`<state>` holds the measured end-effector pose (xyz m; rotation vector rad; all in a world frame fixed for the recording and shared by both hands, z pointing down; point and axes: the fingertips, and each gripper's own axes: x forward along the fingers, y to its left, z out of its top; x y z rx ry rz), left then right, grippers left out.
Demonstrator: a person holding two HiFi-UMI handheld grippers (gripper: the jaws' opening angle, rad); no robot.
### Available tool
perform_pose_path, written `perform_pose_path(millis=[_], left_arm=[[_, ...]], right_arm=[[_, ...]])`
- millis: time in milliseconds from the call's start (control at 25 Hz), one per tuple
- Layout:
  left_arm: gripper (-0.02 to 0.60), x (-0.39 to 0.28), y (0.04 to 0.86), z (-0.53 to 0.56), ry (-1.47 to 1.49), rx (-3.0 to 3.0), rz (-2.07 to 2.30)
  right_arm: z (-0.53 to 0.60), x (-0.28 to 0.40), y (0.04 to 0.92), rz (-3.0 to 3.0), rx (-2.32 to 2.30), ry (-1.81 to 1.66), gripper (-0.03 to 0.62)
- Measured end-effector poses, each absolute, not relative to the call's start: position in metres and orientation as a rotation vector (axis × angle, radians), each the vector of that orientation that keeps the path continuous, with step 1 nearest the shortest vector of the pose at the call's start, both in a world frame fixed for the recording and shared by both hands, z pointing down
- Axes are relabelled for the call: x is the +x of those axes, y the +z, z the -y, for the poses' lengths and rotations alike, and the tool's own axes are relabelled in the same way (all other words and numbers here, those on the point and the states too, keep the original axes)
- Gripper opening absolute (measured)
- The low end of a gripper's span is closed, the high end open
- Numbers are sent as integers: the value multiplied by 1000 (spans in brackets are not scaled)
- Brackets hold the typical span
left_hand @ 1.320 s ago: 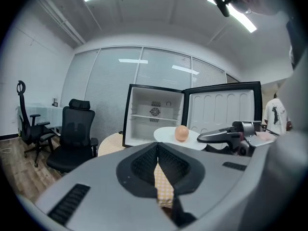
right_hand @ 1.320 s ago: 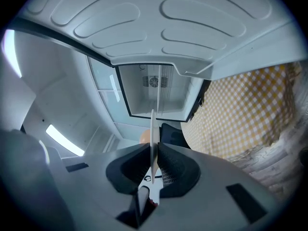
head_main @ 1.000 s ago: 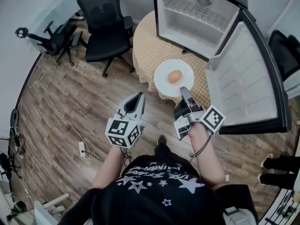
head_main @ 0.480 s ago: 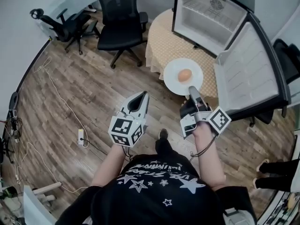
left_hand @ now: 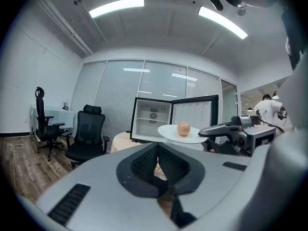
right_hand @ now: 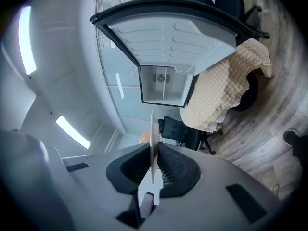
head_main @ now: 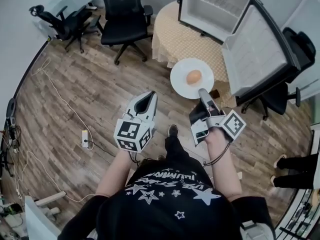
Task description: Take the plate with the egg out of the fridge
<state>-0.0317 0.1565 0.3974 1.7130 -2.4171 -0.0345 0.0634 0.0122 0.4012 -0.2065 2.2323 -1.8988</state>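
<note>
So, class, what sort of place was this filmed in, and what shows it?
Probably an office or lab room, not a home kitchen: black swivel chairs, a glass partition wall, and a small fridge standing open on a cloth-covered table.

Rm notes: wood-plank floor [head_main: 75, 84], brown, w/ white wall [head_main: 15, 39] along L side. Furn: black office chair [head_main: 122, 21] top centre; 2nd black chair [head_main: 60, 24] to its L, near a pale desk [left_hand: 57, 117]; 3rd black chair [head_main: 277, 100] at R. Round table [head_main: 175, 39] w/ yellow checked cloth hanging low, just R of the centre chair. White cable [head_main: 62, 106] trails over the floor twd a power strip [head_main: 85, 140]. Far side of rm: glass partition [left_hand: 115, 90] w/ blinds, floor to ceiling. Ceiling white, two strip lights [left_hand: 118, 6], both lit; light even, no hard shadows.
</note>
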Motion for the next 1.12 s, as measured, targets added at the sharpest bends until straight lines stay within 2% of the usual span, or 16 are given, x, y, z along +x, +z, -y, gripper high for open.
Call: perform_pose_path(millis=[720, 1120], left_arm=[[9, -17, 420, -161, -54, 1661, 2383], [9, -23, 413, -171, -102, 1669, 2393]], right_arm=[[-22, 82, 443, -2206, -309, -2044, 51], [-29, 83, 435, -2246, -327, -2010, 51]])
